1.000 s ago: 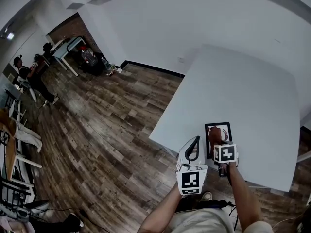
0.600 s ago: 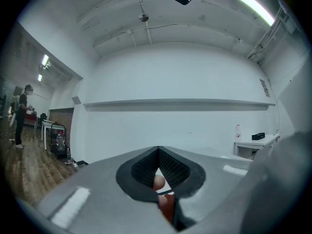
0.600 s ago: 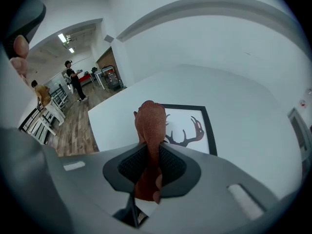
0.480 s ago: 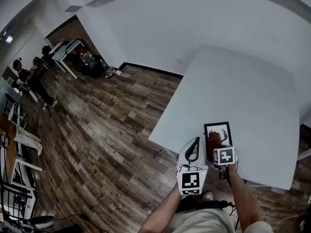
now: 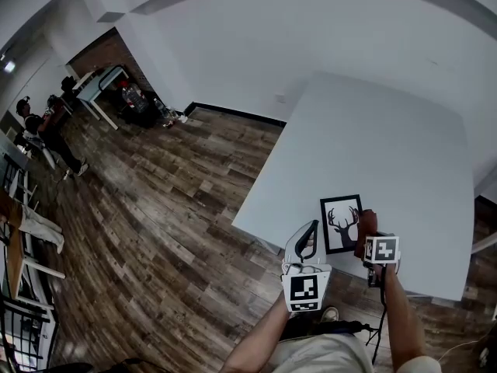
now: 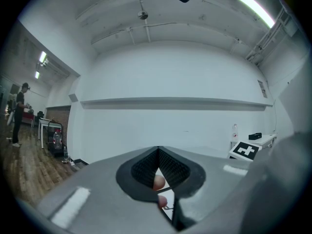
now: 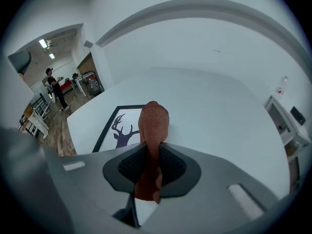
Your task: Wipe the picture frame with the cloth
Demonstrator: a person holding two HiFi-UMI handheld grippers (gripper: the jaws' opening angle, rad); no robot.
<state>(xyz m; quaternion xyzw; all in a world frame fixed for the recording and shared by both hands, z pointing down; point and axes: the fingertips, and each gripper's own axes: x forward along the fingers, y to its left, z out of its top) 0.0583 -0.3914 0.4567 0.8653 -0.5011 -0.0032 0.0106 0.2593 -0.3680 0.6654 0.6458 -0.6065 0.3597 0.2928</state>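
At the lower middle of the head view, the right gripper (image 5: 368, 238) is clamped on the cloth (image 5: 365, 222). It's a rust-red wad poking out past the jaws, right at the right edge of the picture frame (image 5: 340, 224). Whether it actually presses on the frame, I can't tell. The frame lies flat near the table's near edge, with a black border and a deer print. Just left of it the left gripper (image 5: 311, 227) hangs with its jaws together and nothing between them.

Moving outward, the table (image 5: 388, 146) is a broad white slab. The dark plank floor (image 5: 155, 208) runs to a white wall. At the upper left a person (image 5: 56, 119) stands by a small table (image 5: 101, 80).

The right gripper view gets in close: the right gripper (image 7: 153, 147) has the cloth (image 7: 153, 123) pinched between its ribbed pads, and the frame (image 7: 122, 126) sits left of it with the antlers sharp. The left gripper view has the left gripper (image 6: 158, 152) pointing level at the wall, tips meeting. It catches what the head view misses, the ceiling light strips (image 6: 253, 6) at the upper right.
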